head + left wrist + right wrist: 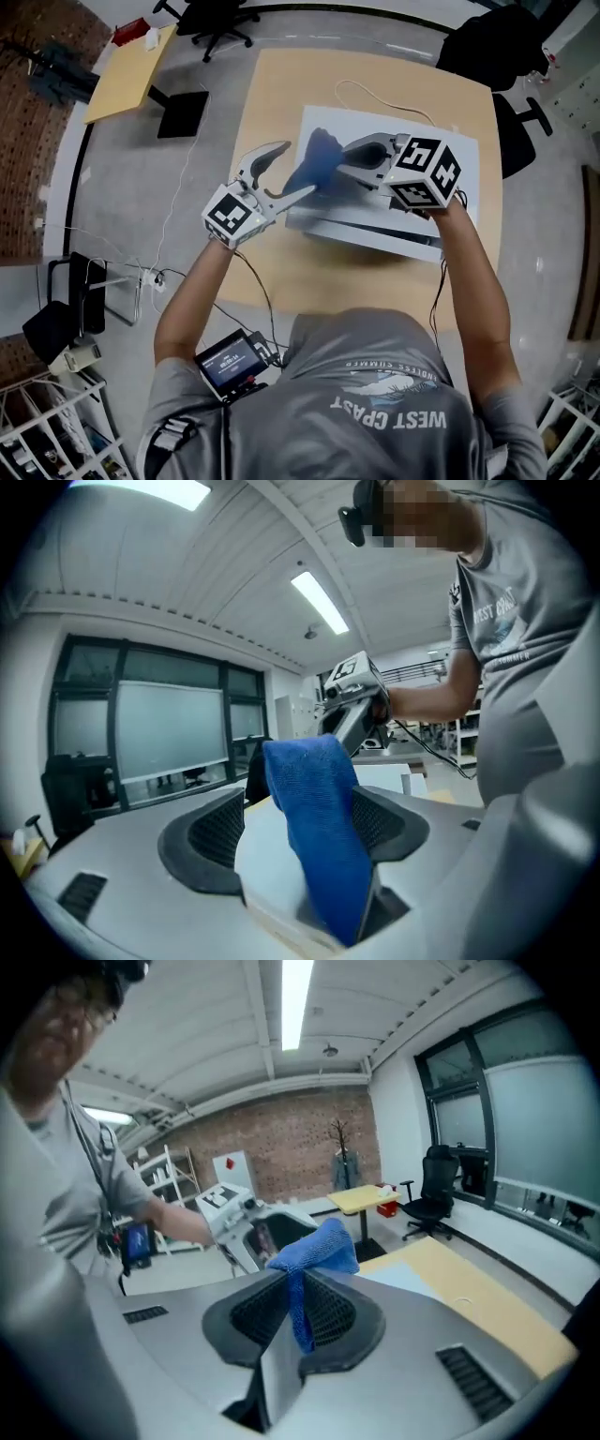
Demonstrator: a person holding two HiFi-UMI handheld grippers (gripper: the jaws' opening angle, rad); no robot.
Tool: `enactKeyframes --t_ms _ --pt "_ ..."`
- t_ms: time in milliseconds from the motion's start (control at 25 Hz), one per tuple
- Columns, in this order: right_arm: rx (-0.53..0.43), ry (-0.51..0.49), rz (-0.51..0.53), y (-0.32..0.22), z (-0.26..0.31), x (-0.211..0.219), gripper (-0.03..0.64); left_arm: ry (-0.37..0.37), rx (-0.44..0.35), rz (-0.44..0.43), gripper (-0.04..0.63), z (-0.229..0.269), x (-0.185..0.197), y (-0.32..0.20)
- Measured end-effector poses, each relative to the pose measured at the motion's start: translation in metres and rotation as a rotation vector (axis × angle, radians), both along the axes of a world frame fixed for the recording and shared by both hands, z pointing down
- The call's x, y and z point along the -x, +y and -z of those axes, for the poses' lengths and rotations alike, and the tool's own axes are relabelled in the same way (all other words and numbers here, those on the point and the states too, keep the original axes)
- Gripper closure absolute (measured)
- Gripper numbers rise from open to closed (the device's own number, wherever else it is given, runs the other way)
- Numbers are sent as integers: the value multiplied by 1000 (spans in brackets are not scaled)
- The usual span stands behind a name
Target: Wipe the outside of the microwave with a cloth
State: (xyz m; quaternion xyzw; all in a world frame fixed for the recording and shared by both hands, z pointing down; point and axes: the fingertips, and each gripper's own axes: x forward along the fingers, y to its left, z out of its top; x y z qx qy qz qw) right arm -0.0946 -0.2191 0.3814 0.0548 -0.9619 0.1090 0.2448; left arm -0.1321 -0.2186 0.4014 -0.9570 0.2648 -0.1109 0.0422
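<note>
My left gripper (pixel 296 169): jaws stood wide apart. In the left gripper view the blue cloth ran down between the two dark pads and lay nearer the right-hand one, but neither pad pressed on it.
My right gripper (pixel 349 161): jaws were closed on the cloth. In the right gripper view a narrow fold was pinched between the ribbed pads, and the rest bunched up above the tips.
Cloth (pixel 314 161): it was blue and held up in the air between my two grippers, above the microwave. I could not tell from any view whether it touched the microwave.
Microwave (pixel 375 122): it was a white box seen from above. It sat on the wooden table, towards the right half and directly under my grippers.
Table (pixel 281 84): it had a light wooden top, with bare wood all round the microwave and a thin cable looping on the far side.
My hands: both arms reached forward from my grey shirt. The marker cubes sat at the wrists, the left one lower in the head view and the right one over the microwave's near right corner.
Around: a smaller yellow table (pixel 127 70) stood off to the far left, and a black office chair (pixel 216 23) stood beyond it.
</note>
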Motion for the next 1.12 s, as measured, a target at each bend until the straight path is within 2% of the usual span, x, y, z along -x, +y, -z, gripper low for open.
enactKeyframes --t_ms 120,160,200,240,320,400,520,600,680,760,840,1000,1120 --pt "152 -197 -11 5 29 29 565 -35 -48 -146 250 9 -22 -6" --pt "199 -258 -23 3 36 34 565 -36 -62 -168 252 12 -25 -7" --pt "234 -310 -36 0 41 37 563 -30 -75 -175 288 14 -27 -10" --pt "253 -355 -50 -3 45 38 563 -16 -85 -169 440 17 -26 -13" --pt "262 -428 -99 -13 52 36 557 26 -87 -134 479 21 -18 -22" --pt "243 -497 -184 -29 58 27 483 76 -67 -75 489 20 -5 -35" --pt "156 -573 -361 -55 67 -4 477 122 15 67 492 -7 30 -68" --pt "106 -591 -444 -64 72 -28 477 127 128 205 492 -49 59 -102" --pt "86 -585 -479 -66 73 -45 479 85 244 282 492 -99 74 -129" --pt "73 -552 -492 -64 69 -52 479 14 291 248 492 -138 67 -138" --pt "62 -501 -490 -61 62 -53 479 -1 302 173 492 -156 53 -129" --pt "24 -404 -439 -55 50 -39 479 107 367 82 503 -157 57 -74" --pt "0 -367 -379 -50 47 -26 479 185 496 27 503 -167 65 -6"
